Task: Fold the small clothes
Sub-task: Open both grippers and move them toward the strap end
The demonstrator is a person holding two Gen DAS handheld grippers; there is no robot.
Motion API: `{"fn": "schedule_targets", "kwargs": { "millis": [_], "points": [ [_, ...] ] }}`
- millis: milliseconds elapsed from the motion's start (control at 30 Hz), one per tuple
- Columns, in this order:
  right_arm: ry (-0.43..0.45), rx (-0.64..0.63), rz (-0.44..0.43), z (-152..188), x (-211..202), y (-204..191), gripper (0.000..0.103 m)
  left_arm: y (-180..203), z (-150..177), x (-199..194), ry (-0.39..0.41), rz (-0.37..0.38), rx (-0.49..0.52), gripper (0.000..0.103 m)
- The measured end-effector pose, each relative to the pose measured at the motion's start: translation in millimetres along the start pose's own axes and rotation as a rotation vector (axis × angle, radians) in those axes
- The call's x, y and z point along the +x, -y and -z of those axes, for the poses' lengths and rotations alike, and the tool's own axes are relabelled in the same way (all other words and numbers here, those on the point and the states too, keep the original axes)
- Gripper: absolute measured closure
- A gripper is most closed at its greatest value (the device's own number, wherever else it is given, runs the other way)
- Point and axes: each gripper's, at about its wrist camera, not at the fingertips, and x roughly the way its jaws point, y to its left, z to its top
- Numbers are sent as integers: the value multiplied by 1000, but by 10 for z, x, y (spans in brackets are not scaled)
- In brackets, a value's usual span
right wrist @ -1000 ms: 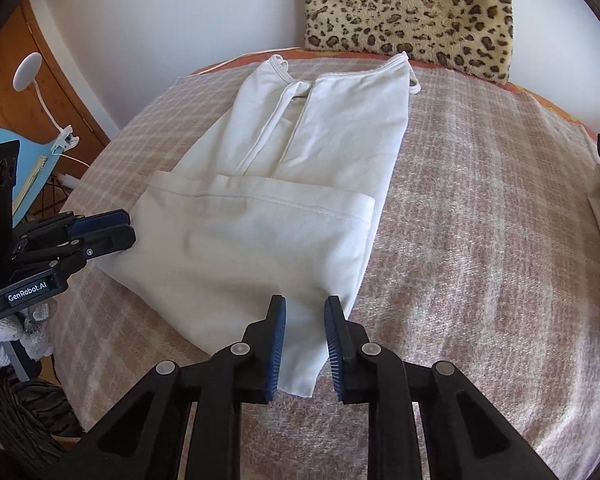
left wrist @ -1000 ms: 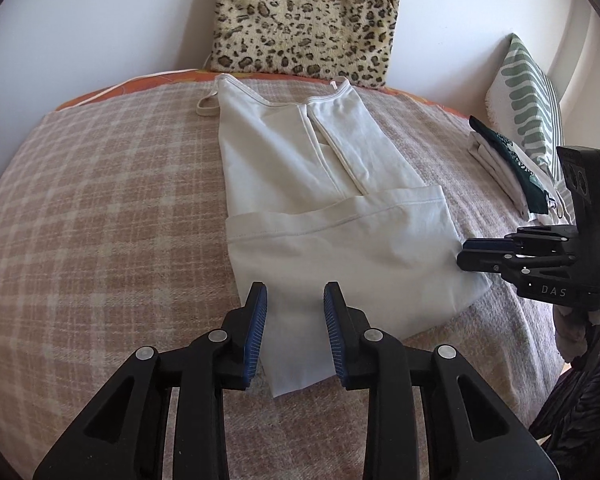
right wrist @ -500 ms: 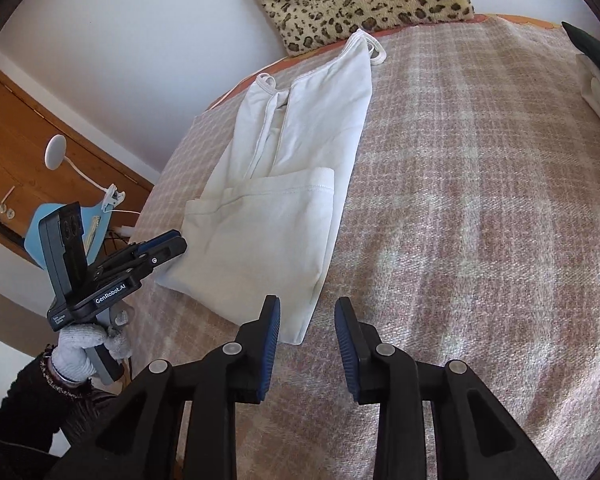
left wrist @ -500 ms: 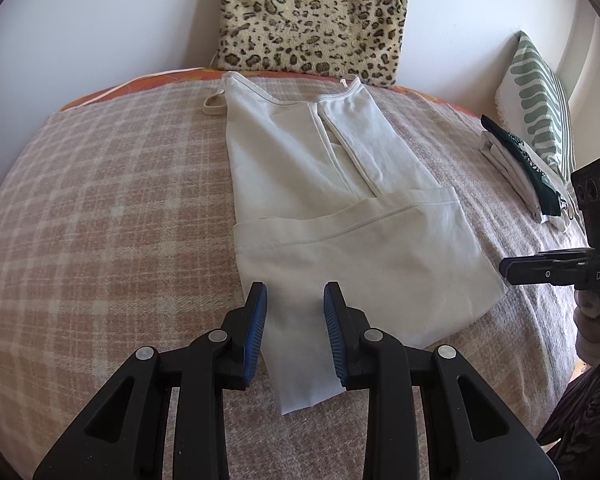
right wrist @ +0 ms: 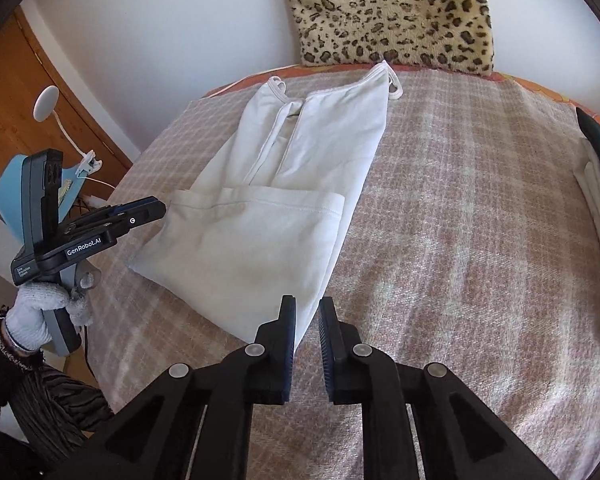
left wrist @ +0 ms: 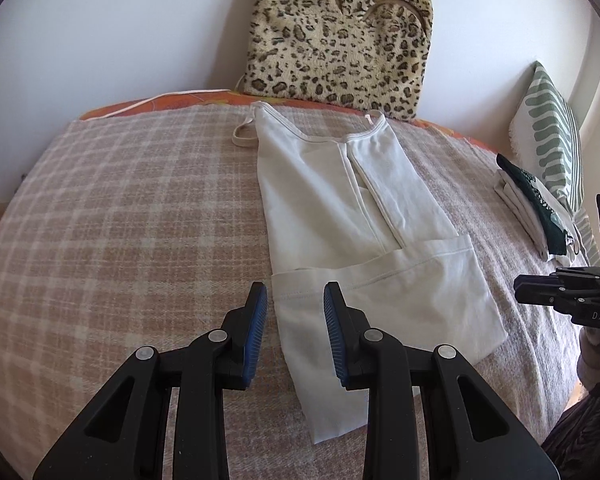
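— Cream top (left wrist: 364, 240) lies partly folded on the checked blanket (left wrist: 120, 220), hem turned up.
— And the tongs?
— Left gripper (left wrist: 295, 334) and right gripper (right wrist: 307, 350) both gape, holding nothing.

White top (right wrist: 268, 216) lying half-folded on plaid blanket (right wrist: 460, 240), right gripper (right wrist: 307, 320) parted above its near corner, left gripper (right wrist: 140, 216) beside its left edge, leopard cushion (right wrist: 392, 12) behind

White wall (left wrist: 120, 32), plaid-covered bed (left wrist: 120, 220), leopard cushion (left wrist: 340, 36), wooden door (right wrist: 16, 92)
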Motion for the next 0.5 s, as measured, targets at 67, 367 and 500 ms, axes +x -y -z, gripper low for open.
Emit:
{"fn": "schedule_targets", "kwargs": {
  "millis": [67, 367, 500],
  "points": [
    [29, 27, -24, -102, -10, 44, 74, -59, -99, -2, 12, 18, -34, 75],
    [29, 67, -13, -523, 314, 324, 55, -199, -460, 381, -32, 90, -59, 68],
    [-2, 133, -48, -706, 560, 582, 54, -288, -585, 686, -75, 102, -43, 68]
  ]
}}
